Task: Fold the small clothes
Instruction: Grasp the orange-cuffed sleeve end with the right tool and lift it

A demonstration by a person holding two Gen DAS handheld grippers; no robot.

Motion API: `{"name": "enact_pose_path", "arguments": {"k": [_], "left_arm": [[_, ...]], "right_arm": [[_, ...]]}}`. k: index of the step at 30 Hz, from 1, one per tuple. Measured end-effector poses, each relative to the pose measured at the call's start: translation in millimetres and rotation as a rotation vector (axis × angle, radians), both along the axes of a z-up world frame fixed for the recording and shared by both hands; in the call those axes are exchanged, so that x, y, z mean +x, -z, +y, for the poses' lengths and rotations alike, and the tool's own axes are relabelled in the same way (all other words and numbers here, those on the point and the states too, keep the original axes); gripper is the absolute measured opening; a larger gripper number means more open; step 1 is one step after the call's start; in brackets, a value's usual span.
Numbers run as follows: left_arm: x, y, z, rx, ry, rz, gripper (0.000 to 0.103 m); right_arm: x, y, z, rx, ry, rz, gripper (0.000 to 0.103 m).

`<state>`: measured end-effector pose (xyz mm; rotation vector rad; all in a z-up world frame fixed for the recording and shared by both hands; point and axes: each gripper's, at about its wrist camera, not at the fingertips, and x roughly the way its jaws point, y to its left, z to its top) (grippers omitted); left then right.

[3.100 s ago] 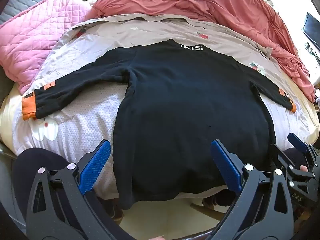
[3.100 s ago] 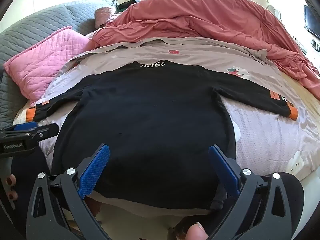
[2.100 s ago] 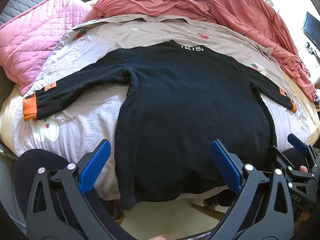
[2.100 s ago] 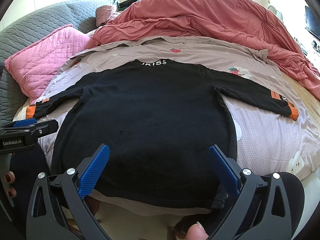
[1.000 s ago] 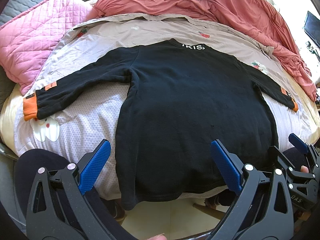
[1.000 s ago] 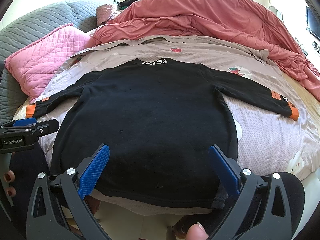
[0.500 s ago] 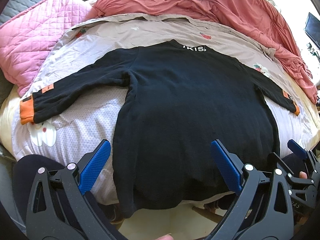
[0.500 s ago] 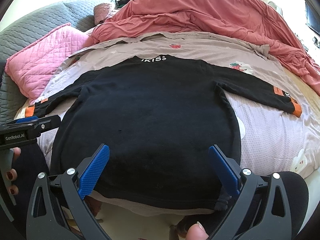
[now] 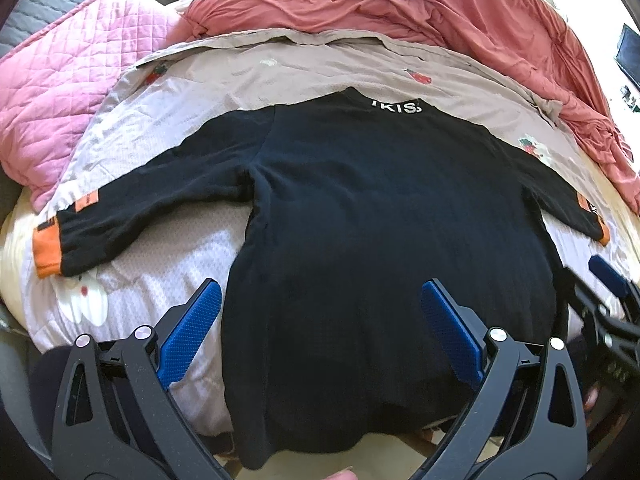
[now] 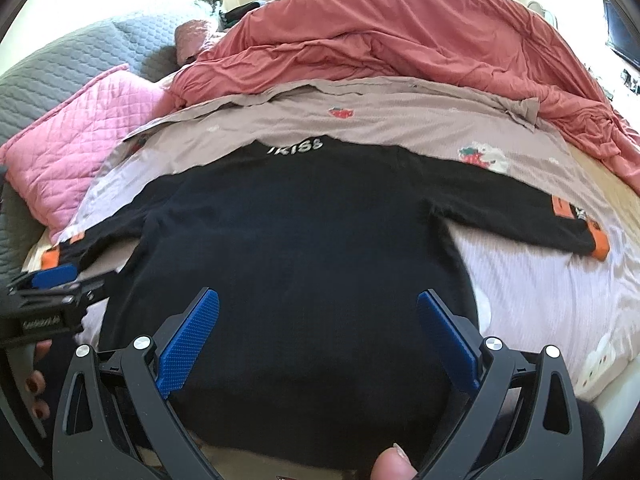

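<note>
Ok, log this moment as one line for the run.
stage: pre-fold | black sweater: flat on bed, sleeves spread | left claw: open, empty | right claw: open, empty

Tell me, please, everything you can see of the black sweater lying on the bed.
The black sweater looks like a soft knit with long sleeves, orange cuffs and white lettering at the collar. It lies flat and unfolded on the printed bedsheet, collar away from the cameras, both sleeves spread outward, and its hem hangs over the near edge of the bed. Neither claw touches it; both are open.
</note>
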<state>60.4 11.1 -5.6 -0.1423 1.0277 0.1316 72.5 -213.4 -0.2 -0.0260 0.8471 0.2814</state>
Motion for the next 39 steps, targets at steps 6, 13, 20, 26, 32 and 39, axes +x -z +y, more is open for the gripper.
{"name": "enact_pose_path", "arguments": {"k": [6,13,20,26,32,39], "left_arm": [[23,-2,3,-0.001,-0.014,-0.007,0.094],[57,-6,-5,-0.006,-0.016,-0.019,0.094],[88,-8,-17,-0.011,-0.008,-0.033,0.094],[117,-3,-26,-0.030,-0.006,-0.024,0.094],[137,9,-41,-0.023,0.019,-0.008,0.094],[156,23,-58,-0.045,0.035,0.003,0.094]], "right_arm": [[35,0,0,-0.013,0.041,-0.002,0.099],[70,-3,-2,-0.002,0.079,0.003,0.099],[108,-5,-10,0.009,0.118,-0.002,0.099],[138,2,-28,0.012,0.156,-0.018,0.099],[156,16,-66,0.021,0.232,-0.012,0.099],[157,37,-120,-0.005,0.359,-0.002,0.099]]}}
